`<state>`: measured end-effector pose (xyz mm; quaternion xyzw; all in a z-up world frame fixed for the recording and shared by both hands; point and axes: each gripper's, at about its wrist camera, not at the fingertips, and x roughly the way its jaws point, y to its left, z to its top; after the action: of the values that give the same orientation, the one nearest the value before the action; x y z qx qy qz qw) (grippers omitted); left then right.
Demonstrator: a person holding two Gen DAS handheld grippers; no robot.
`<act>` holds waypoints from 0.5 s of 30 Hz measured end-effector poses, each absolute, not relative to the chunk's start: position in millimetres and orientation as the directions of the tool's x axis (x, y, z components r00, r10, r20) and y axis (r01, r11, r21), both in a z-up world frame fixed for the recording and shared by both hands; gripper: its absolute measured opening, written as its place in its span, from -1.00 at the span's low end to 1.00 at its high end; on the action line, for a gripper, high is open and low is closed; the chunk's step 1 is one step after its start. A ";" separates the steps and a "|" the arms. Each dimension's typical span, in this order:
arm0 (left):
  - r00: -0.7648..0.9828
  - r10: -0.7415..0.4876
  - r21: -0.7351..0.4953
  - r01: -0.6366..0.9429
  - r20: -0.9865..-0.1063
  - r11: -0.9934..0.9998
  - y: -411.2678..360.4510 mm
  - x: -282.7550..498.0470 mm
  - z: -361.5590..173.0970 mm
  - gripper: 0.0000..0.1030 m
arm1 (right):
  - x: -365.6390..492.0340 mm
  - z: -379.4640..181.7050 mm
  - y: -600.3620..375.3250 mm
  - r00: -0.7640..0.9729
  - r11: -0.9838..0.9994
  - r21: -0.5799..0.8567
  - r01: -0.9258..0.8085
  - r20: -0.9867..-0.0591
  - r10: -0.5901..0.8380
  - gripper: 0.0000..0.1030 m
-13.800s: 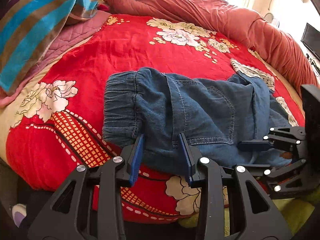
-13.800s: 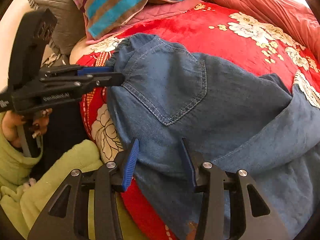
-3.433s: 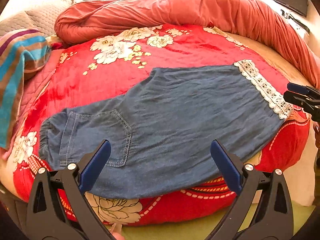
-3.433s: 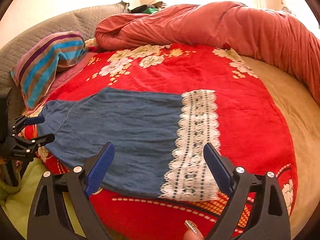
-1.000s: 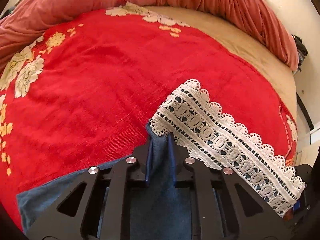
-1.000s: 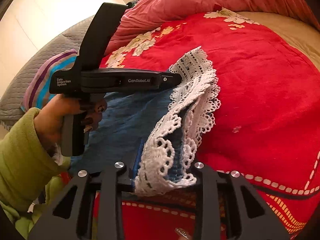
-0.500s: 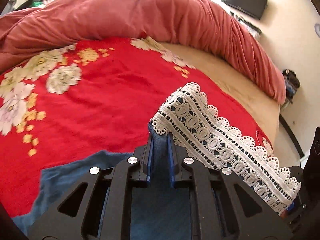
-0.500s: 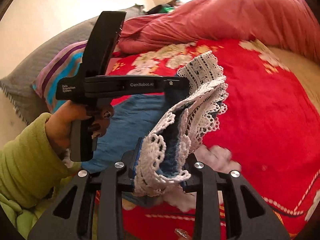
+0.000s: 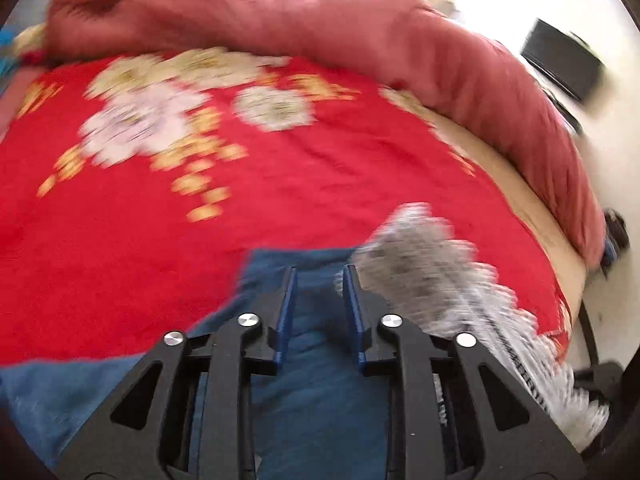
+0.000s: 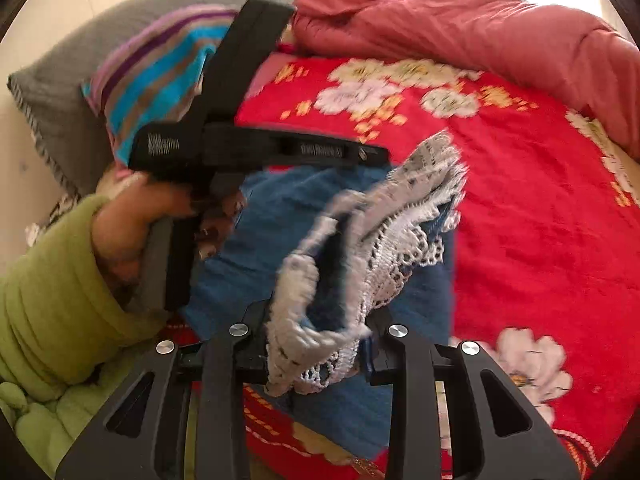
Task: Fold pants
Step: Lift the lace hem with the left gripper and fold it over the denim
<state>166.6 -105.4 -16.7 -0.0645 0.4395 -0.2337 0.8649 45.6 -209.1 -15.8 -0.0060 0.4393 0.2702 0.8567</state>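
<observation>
Denim pants draping limp; right claw pinching lace hem, left claw gaping slightly around denim.

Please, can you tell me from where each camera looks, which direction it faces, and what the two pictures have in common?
Left wrist view: sits on the left gripper, looks along its fingers across the red floral blanket toward the rolled quilt; its black frame shows.
Right wrist view: sits on the right gripper, looks toward the striped pillow; its frame, the left hand and green sleeve show.
Shared: the denim pants with lace hem, blanket, quilt.
</observation>
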 end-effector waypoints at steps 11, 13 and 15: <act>0.609 -0.488 -0.502 0.166 -0.625 0.849 6.4 138.9 -18.4 -0.46 | 31.9 -23.6 -143.0 0.443 0.800 0.068 -0.596 -0.803 0.398 -0.34; 0.617 -0.500 -0.525 0.160 -0.608 0.836 14.0 133.6 -17.9 -0.38 | 28.2 -25.0 -135.6 0.425 0.786 0.080 -0.613 -0.805 0.414 -0.24; 0.623 -0.507 -0.542 0.155 -0.596 0.826 19.0 130.8 -17.3 -0.34 | 24.7 -23.0 -130.0 0.420 0.766 0.080 -0.638 -0.798 0.433 -0.06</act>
<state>130.8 19.0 -17.3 -0.2255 0.3907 -0.1899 0.8720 24.7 -130.0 -23.0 -0.1185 0.4329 0.3207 0.8341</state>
